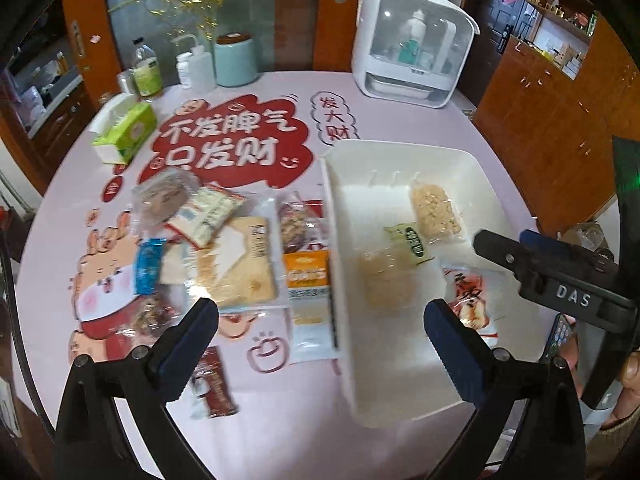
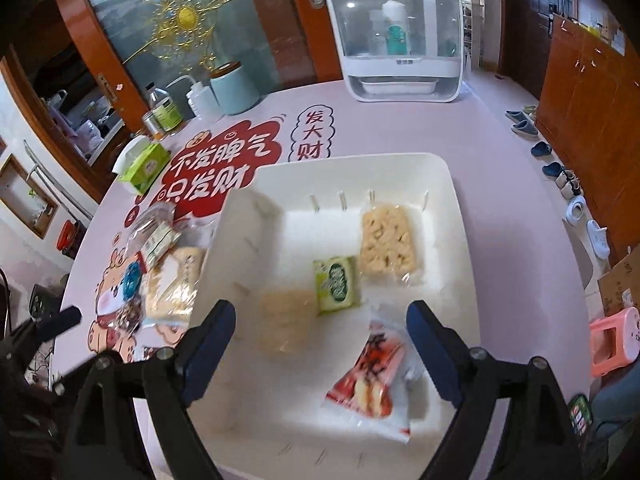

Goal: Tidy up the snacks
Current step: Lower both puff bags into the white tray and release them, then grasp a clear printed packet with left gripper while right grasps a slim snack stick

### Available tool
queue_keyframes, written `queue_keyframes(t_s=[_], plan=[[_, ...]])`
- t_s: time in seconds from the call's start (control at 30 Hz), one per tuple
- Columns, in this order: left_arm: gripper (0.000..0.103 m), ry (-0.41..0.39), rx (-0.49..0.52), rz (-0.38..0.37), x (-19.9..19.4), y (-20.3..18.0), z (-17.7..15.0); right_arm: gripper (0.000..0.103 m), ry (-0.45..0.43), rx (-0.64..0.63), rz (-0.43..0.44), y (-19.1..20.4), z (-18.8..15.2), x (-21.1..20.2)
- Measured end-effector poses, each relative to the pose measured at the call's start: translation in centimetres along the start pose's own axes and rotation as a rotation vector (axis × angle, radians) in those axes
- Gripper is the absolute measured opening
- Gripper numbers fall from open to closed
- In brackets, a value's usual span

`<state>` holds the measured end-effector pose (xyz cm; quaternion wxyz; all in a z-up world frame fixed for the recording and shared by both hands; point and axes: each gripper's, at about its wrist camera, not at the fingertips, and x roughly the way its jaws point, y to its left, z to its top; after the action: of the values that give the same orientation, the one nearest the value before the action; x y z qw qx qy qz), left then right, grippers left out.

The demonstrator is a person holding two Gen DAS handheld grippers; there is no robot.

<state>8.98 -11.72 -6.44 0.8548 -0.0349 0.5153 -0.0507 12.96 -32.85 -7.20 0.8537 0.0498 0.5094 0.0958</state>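
A white tray (image 1: 340, 280) (image 2: 248, 216) sits on the pink table. In it lie a pale cracker pack (image 1: 436, 210) (image 2: 386, 242), a small green packet (image 1: 409, 242) (image 2: 335, 286), a round pale snack (image 1: 387, 280) (image 2: 286, 322) and a red-and-white packet (image 1: 470, 300) (image 2: 370, 380). Left of the tray lies a pile of snacks: an orange packet (image 1: 308, 300), a large cracker pack (image 1: 236, 264) (image 2: 172, 284), a blue packet (image 1: 148, 266), a brown bar (image 1: 214, 384). My left gripper (image 1: 320, 344) is open and empty above the table beside the tray. My right gripper (image 2: 320, 352) (image 1: 504, 248) is open and empty over the tray.
At the table's far side stand a white cabinet appliance (image 1: 412, 40) (image 2: 400, 36), a light blue canister (image 1: 236, 60), bottles (image 1: 146, 68) and a green tissue box (image 1: 124, 132) (image 2: 146, 166). Wooden cupboards (image 2: 592, 92) and shoes (image 2: 560, 176) are to the right.
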Motion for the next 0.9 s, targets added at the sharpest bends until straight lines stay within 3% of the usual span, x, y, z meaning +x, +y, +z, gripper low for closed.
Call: queue_keyframes(t_s=[0.23,0.47,0.57,0.9], plan=[[0.102,-0.047,-0.023,0.060,-3.9,4.7,-0.5,0.088,-0.032,-0.008,0.012,2.1,-0.6,-2.5],[0.102,-0.129,0.007,0.107,-6.8,9.2,1.3,0.088,-0.091,0.014,-0.022,5.8,0.8,-4.3],[0.102,-0.180,0.037,0.132,-8.0,11.8,2.8,0.088,-0.112,0.007,-0.042,8.3,1.4,-4.7],[0.102,-0.280,0.137,0.085,-9.2,22.0,10.2,0.088,-0.141,0.024,-0.088,17.2,5.0,-3.5]])
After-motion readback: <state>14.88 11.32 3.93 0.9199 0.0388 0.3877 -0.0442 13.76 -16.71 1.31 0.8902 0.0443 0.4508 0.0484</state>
